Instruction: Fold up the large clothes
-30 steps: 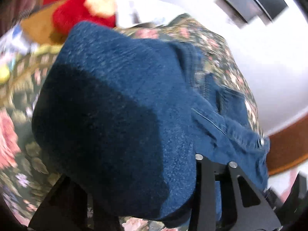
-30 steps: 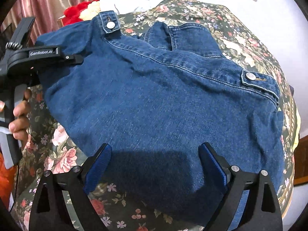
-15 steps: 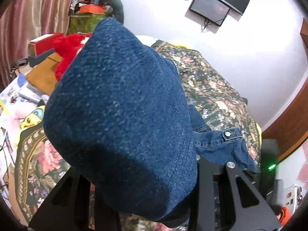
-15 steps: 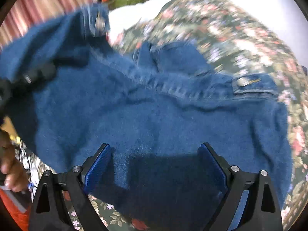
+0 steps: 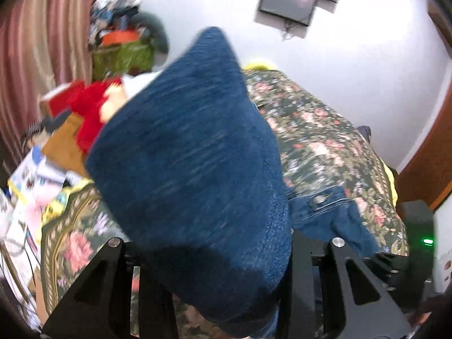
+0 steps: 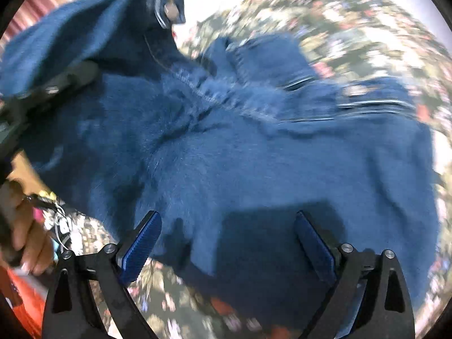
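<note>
Denim jacket [image 6: 254, 169] — one edge bunched in the clenched left gripper [image 5: 214, 296], right gripper [image 6: 228, 243] spread wide — floral bedspread [image 5: 325, 141] bare beyond.

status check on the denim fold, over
Left gripper shut on denim jacket, one side lifted off the floral bedspread. Right gripper open, jaws wide over the hem, gripping nothing. Nothing in the way.
</note>
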